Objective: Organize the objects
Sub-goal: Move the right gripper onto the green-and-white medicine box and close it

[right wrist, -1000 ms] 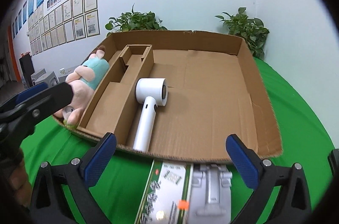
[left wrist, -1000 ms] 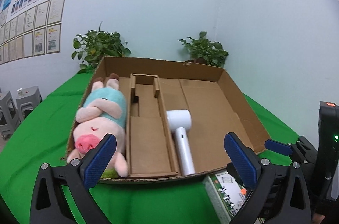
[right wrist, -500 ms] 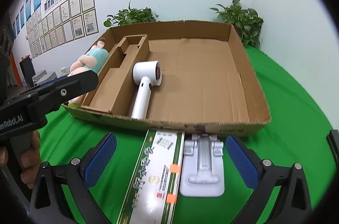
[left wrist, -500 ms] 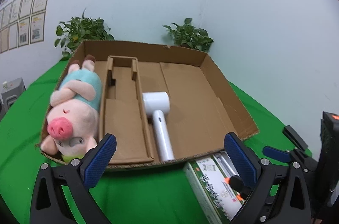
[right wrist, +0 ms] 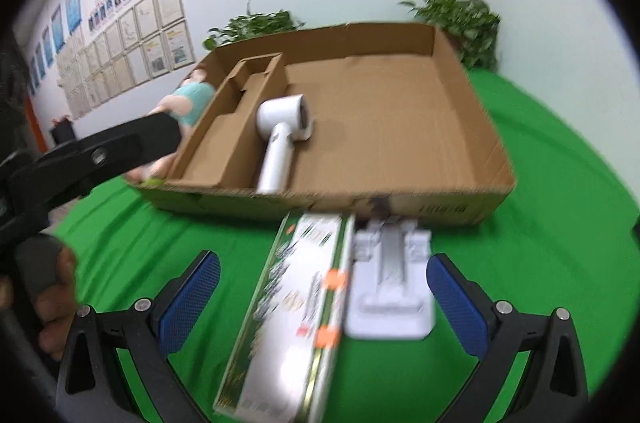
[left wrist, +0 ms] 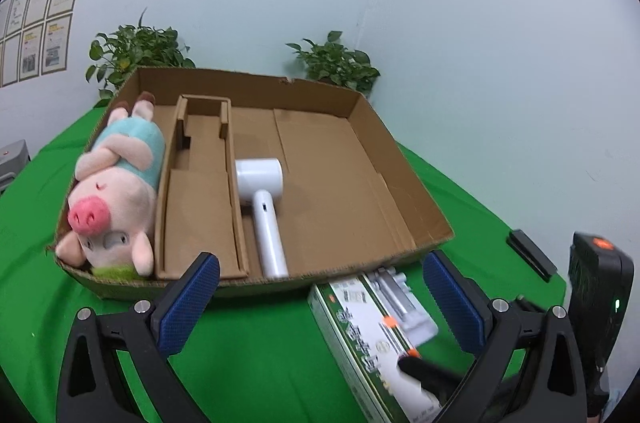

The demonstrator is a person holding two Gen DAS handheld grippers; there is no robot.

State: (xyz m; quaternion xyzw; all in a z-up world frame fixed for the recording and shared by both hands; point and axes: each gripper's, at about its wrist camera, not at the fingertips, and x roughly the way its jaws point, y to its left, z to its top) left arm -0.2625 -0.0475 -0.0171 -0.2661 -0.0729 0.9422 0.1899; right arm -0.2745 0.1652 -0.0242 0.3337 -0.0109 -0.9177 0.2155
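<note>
A shallow cardboard box (left wrist: 404,159) (right wrist: 472,95) lies on the green table. In it are a plush pig (left wrist: 114,189) at the left, partly seen in the right wrist view (right wrist: 188,99), and a white hair dryer (left wrist: 262,207) (right wrist: 282,139) beside a cardboard insert. In front of the box lie a long green-and-white carton (left wrist: 368,339) (right wrist: 296,307) and a white stand (left wrist: 400,303) (right wrist: 390,287). My left gripper (left wrist: 320,297) is open and empty, above the table before the box. My right gripper (right wrist: 322,299) is open, its fingers on either side of the carton and stand.
Two potted plants (left wrist: 132,51) (left wrist: 338,63) stand behind the box against the wall. A black flat object (left wrist: 530,253) lies on the table at the right. The right hand-held unit (left wrist: 600,295) is at the left view's right edge.
Both grippers have pulled back from the box toward the table's near side. The carton and stand have come fully into view between the right gripper's fingers.
</note>
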